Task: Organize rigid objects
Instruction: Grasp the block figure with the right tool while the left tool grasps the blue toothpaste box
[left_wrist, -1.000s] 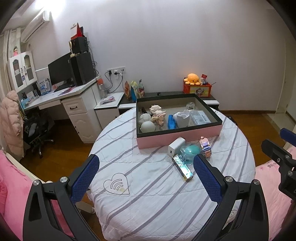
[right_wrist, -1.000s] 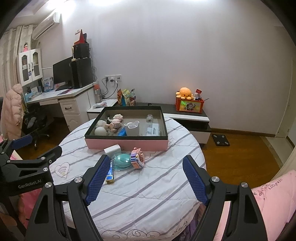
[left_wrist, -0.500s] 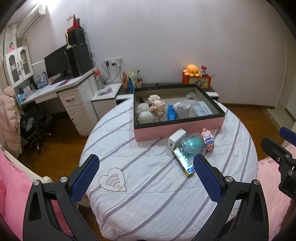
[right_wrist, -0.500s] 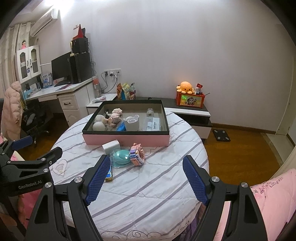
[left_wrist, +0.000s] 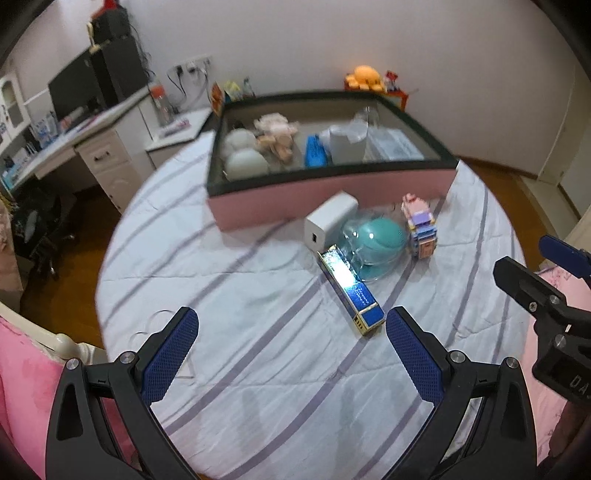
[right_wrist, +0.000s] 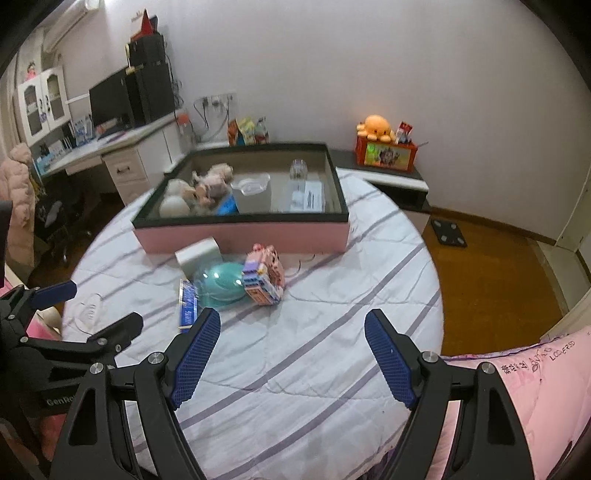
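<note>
A white tablecloth (left_wrist: 258, 332) with lilac stripes carries a pink box (left_wrist: 325, 192) rimmed in black. Before it lie a white charger (left_wrist: 328, 221), a teal dome (left_wrist: 380, 240), a shiny blue carton (left_wrist: 354, 295) and a pink-and-purple brick toy (right_wrist: 264, 275).

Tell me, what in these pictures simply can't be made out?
- Pink box, left wrist view: motion blur smears its contents; the pale figures and clear items at the back stay unidentifiable.
- Long blue box, left wrist view: glare and blur wipe out its print.
- Same box, right wrist view: the teal dome and the right hand-held gripper cover much of it.
- Block toy, both views: details too small.
</note>
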